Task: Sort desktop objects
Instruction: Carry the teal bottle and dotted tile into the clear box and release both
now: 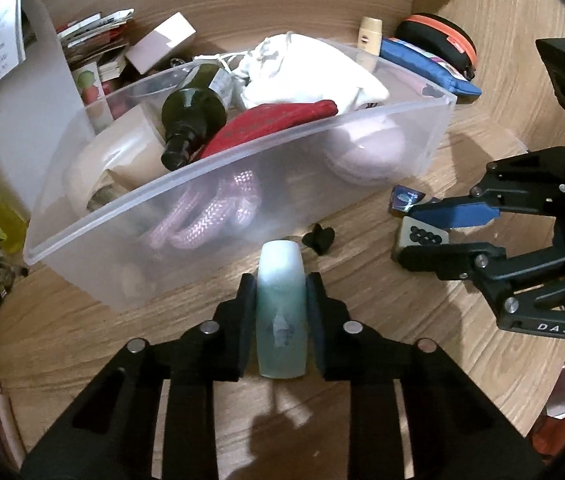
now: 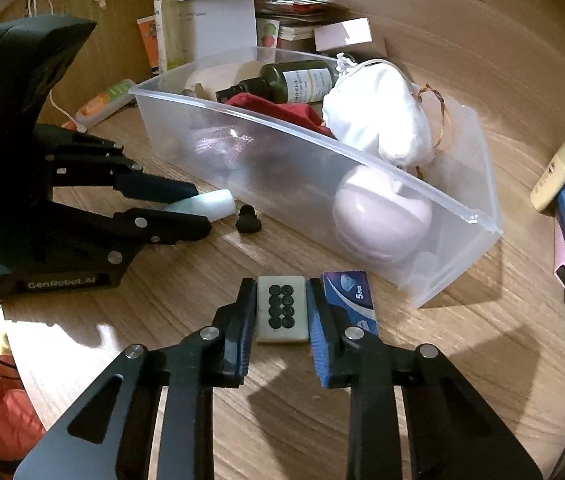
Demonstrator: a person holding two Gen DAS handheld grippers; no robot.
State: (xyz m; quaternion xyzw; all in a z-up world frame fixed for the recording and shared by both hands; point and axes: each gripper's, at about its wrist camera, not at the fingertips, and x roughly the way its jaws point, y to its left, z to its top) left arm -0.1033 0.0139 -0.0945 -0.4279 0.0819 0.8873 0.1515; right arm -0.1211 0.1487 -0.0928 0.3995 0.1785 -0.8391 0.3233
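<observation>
The wood-grain tabletop [image 2: 422, 360] is showing a smooth, lightly glossy finish. The translucent frosted plastic bin [image 1: 422, 136] is appearing matt, while the dark green glass-like bottle [image 1: 194, 108] is reflecting glossily. The red cloth pouch [image 1: 274, 120] is looking soft and matt.

- One clear plastic bin [image 2: 478, 216] on the wooden desk [image 2: 162, 300] — the landmark here.
- Inside the bin: one dark green bottle [image 2: 294, 80], one red cloth [image 2: 278, 110], one white drawstring bag [image 2: 382, 116], one pale pink round case [image 2: 378, 212].
- In front of the bin: one mahjong tile [image 2: 281, 308], one blue packet [image 2: 348, 292], one pale green tube [image 1: 281, 304], one small black piece [image 2: 248, 222].
- Two grippers — both in front of the bin.
</observation>
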